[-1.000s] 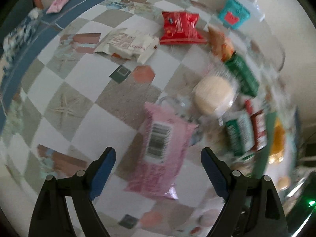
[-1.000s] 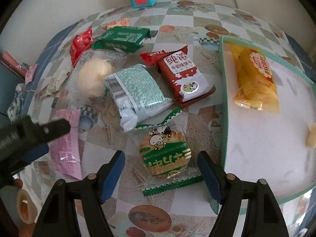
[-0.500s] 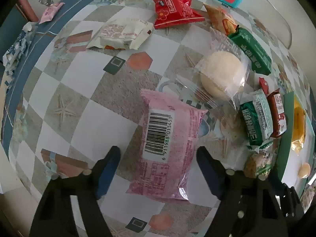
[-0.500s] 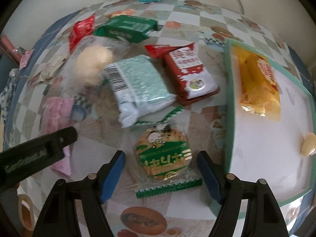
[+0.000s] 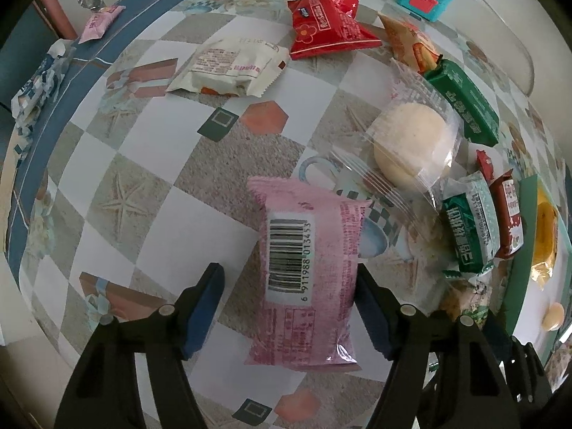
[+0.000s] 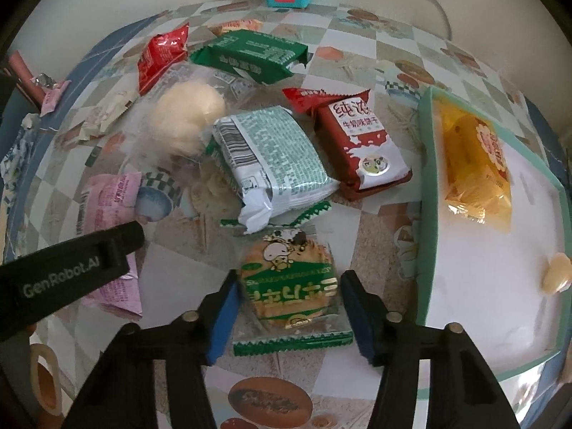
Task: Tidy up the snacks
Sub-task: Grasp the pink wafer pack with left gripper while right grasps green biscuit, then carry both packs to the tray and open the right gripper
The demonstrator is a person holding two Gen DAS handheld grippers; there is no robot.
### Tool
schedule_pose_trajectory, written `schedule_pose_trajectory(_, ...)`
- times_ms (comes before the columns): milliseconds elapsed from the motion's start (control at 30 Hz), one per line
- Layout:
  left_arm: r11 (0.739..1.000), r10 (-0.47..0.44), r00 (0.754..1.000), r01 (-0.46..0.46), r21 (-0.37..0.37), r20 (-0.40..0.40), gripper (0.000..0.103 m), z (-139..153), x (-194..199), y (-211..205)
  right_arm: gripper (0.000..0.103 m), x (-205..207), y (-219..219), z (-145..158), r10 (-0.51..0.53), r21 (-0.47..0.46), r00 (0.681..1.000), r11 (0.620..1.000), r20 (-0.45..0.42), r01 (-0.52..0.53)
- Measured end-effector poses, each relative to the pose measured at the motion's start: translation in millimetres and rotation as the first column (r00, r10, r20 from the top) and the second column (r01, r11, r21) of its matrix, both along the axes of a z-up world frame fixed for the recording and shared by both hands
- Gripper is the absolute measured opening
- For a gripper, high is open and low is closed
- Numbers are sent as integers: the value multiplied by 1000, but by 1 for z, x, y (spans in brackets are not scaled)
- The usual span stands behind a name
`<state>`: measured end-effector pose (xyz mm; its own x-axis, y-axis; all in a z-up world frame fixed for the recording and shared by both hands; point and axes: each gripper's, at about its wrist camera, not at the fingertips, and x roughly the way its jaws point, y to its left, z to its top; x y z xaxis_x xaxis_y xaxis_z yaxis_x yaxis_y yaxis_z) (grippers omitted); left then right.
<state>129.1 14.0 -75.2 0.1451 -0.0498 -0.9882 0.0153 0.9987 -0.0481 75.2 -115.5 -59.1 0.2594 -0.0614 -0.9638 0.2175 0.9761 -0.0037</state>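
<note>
You are working early in the task: only a yellow pack (image 6: 475, 168) and a small pale sweet (image 6: 556, 277) are lying in the tray (image 6: 425, 250); the other snacks are lying loose on the table (image 5: 150, 193). Your left gripper (image 5: 291, 312) is straddling the pink pack (image 5: 307, 268), jaws apart, right pad just at its edge. The pack's long axis is running along the fingers, barcode up. Your right gripper (image 6: 287, 316) is bracketing the green cracker (image 6: 289, 282), jaws apart and close to its wrapper, its sealed ends pointing toward and away from you.
</note>
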Motion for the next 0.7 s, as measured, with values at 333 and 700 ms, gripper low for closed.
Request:
schedule_pose_trajectory(333,998,54,998,-53,-28,26,43,13,6,15,53,-6,-5,17,-8,17,1000,1000,11,8)
schedule_pose_trajectory(700,994,100,986,-93,-57,134,43,56,4,32,53,-18,-12,58,-13,56,993,998,113,7)
